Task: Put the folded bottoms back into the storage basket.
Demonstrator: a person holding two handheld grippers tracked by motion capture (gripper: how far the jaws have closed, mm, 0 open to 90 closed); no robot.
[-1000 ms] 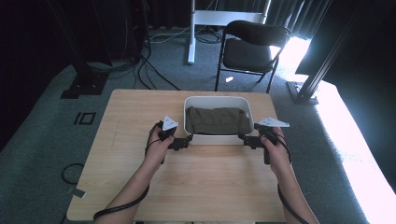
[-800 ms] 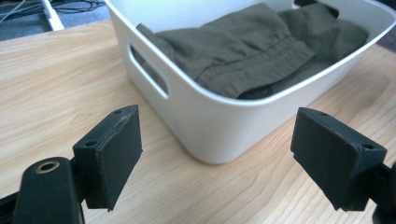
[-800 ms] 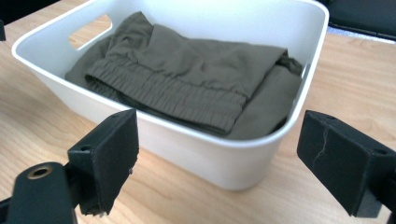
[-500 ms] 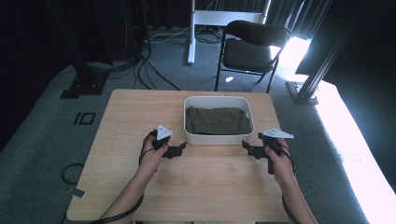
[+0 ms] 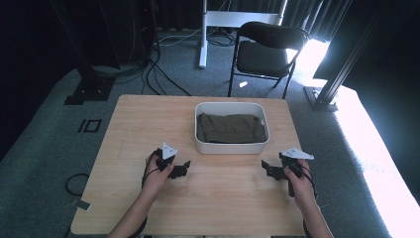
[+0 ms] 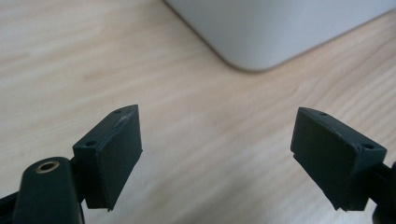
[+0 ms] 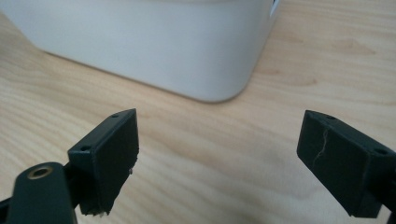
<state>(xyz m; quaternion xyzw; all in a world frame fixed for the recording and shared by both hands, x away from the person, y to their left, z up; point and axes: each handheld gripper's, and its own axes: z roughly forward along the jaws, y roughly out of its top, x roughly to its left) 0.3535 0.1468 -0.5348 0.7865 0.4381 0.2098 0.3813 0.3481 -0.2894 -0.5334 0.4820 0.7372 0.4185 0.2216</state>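
Your table (image 5: pixel 148 124) is pale wood with a plain grain, and no label or writing can be read on it or on anything it carries. The white bin (image 5: pixel 232 147) sits toward the far middle of it, a rounded rectangular tub with smooth walls. Inside the bin lies a folded olive-green cloth (image 5: pixel 231 128), creased and filling most of the floor.

Your forearms come in from the near edge, angled slightly outward. Your left gripper (image 5: pixel 182 168) rests low over the wood just off the bin's near left corner, apart from it, jaws spread wide and empty. Your right gripper (image 5: pixel 268 168) sits off the near right corner, likewise clear of the wall, jaws wide apart with nothing between them.
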